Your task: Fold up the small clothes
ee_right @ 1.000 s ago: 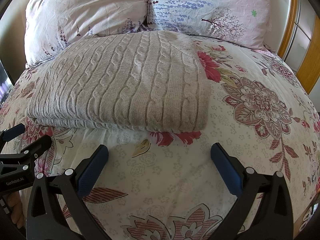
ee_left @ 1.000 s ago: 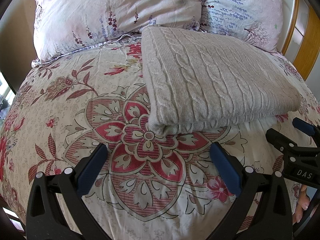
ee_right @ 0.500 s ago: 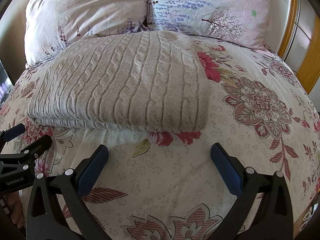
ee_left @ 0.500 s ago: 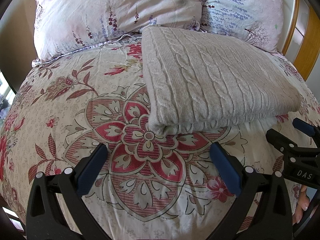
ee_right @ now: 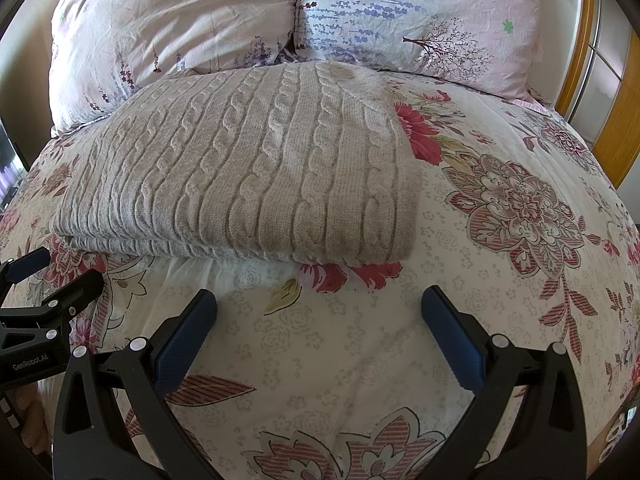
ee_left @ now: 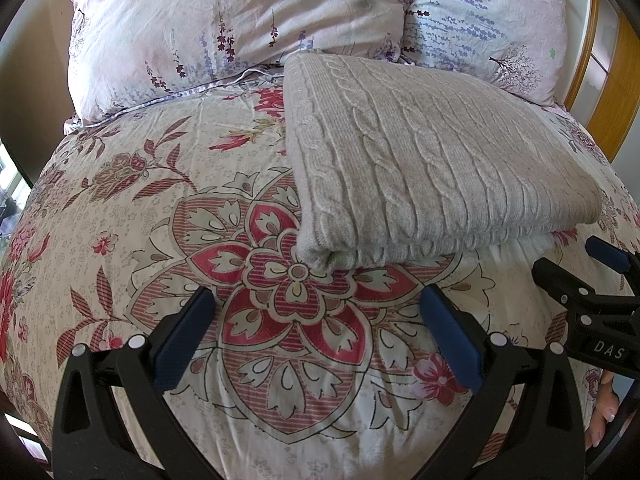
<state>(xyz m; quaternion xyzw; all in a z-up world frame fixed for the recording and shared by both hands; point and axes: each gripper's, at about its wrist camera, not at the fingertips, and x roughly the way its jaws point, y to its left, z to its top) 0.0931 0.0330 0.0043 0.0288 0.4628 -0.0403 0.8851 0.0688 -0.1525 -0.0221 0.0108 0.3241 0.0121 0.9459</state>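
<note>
A left gripper hovers with jaws spread wide and empty over a floral bedspread. A folded grey cable-knit sweater lies beyond, below two pillows. The right gripper, likewise spread and empty, hovers near the sweater's front edge.

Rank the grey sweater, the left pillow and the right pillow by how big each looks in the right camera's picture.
1. Grey sweater, though it lies nearest the camera.
2-3. Left pillow and right pillow: they look about alike, so no ranking.
</note>
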